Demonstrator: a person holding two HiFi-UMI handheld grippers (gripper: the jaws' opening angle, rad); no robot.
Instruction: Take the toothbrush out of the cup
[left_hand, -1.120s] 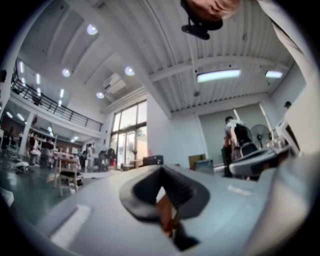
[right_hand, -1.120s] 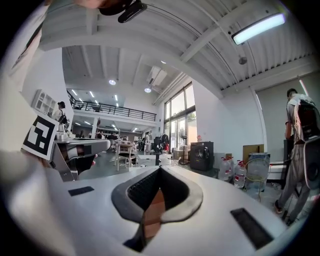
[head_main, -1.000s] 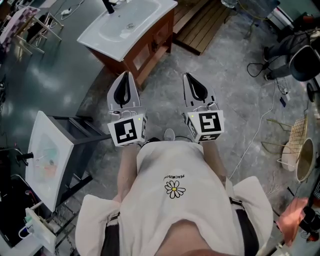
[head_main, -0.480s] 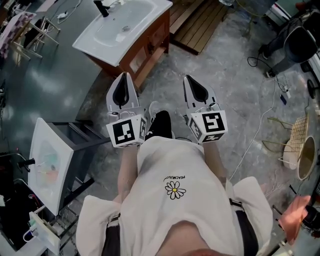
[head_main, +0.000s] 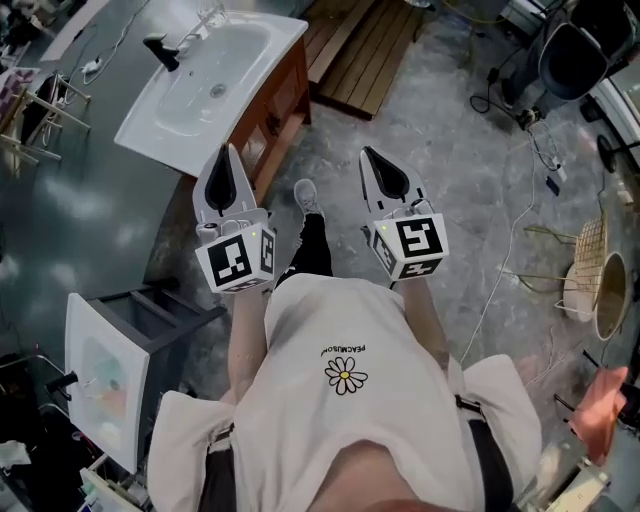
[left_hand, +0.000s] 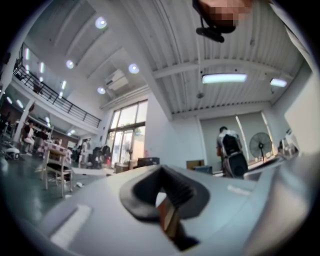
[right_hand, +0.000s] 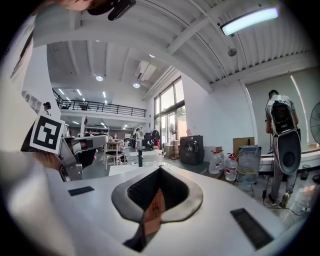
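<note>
My left gripper (head_main: 225, 152) and right gripper (head_main: 369, 154) are held side by side in front of the person's body, above the grey floor. Both point forward and both are shut with nothing between the jaws. In the left gripper view the left gripper (left_hand: 160, 168) points up toward the ceiling and a far wall. The right gripper (right_hand: 160, 170) points toward a white sink (right_hand: 131, 169) with a black tap (right_hand: 140, 158). In the head view that sink (head_main: 205, 88) lies ahead to the left. I cannot make out a cup or a toothbrush in any view.
The sink sits on a brown wooden cabinet (head_main: 277, 110). A wooden pallet (head_main: 357, 60) lies ahead. A second white basin (head_main: 102, 379) on a dark stand is at the lower left. Cables (head_main: 520, 230) trail across the floor on the right. A person (right_hand: 280, 145) stands at the far right.
The person has stepped forward and a shoe now shows between the grippers. The sink has slid left in the head view. Both grippers stay shut and keep their spacing.
</note>
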